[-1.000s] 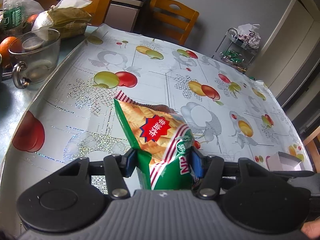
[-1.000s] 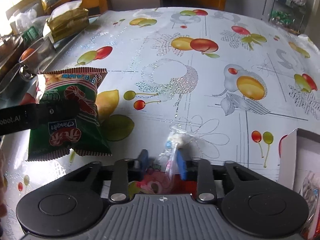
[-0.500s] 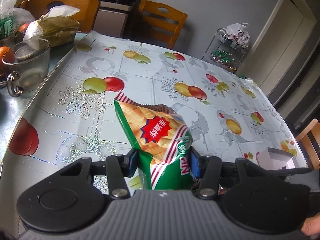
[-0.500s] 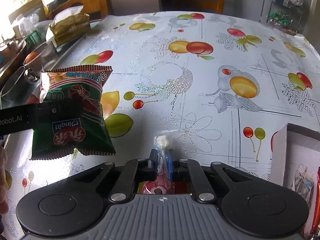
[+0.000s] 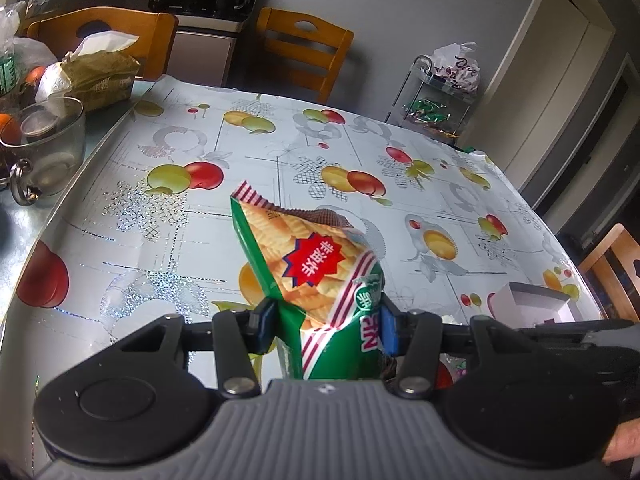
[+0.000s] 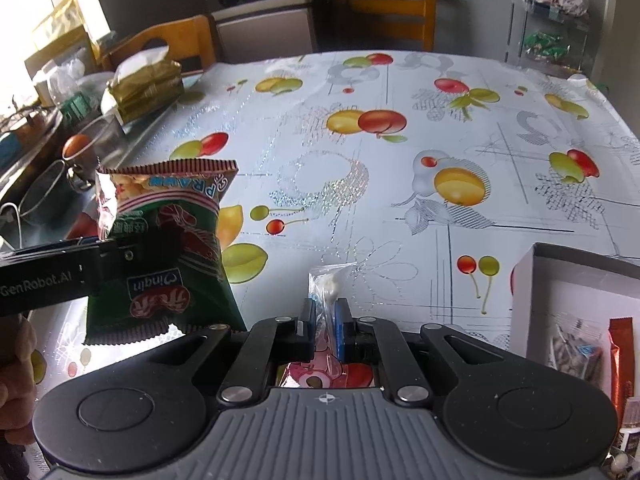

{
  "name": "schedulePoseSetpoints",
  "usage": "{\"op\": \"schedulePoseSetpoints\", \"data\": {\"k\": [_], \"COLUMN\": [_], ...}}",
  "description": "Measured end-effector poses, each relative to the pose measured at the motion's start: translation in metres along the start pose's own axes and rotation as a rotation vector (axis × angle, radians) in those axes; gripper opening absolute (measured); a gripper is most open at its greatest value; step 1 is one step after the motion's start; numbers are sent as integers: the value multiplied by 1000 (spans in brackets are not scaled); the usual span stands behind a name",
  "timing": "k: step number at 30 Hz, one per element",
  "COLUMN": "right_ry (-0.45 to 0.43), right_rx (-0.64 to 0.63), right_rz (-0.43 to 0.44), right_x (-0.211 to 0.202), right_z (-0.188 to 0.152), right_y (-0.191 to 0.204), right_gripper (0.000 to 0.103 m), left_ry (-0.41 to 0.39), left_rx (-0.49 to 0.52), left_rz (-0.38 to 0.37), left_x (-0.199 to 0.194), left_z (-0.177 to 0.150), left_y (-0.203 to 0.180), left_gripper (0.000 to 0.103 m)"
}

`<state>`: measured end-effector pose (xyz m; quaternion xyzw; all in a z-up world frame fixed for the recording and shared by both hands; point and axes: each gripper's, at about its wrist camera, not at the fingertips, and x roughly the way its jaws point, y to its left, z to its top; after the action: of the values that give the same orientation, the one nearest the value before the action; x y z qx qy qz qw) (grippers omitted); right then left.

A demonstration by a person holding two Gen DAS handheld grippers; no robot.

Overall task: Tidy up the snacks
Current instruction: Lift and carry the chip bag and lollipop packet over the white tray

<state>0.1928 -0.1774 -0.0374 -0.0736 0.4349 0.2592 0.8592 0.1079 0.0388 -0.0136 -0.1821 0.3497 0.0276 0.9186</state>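
My left gripper (image 5: 326,326) is shut on a green and orange prawn cracker bag (image 5: 316,272) and holds it upright above the fruit-print table. The same bag (image 6: 168,248) shows at the left of the right wrist view, with the left gripper's fingers (image 6: 120,256) across it. My right gripper (image 6: 325,322) is shut on a small clear candy packet (image 6: 326,288) with a white sweet inside, lifted off the table. A white box (image 6: 532,280) with several snacks in it stands at the right; it also shows in the left wrist view (image 5: 532,300).
A glass mug (image 5: 44,148), an orange (image 5: 8,132) and a tissue pack (image 5: 100,76) sit along the table's left side. Wooden chairs (image 5: 304,48) stand at the far edge. A wire rack (image 5: 440,108) with bags stands beyond the far right corner.
My right gripper has closed on the clear candy packet and lifted it. Both grippers have risen and tilted back, so more of the room shows. The left grip on the bag is unchanged.
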Motion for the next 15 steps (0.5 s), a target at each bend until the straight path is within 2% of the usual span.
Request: {"op": "schedulePoseSetpoints", "data": {"k": [15], "right_ry": [-88], "right_rx": [39], "right_rz": [6], "right_x": [-47], "right_z": [-10], "right_y": [-16], "right_gripper": [10], "left_ry": [-11], "left_rx": [56], "left_rz": [-47], "left_x": [-16], "left_z": [-7], "left_y": [-37], "left_gripper": [48]}}
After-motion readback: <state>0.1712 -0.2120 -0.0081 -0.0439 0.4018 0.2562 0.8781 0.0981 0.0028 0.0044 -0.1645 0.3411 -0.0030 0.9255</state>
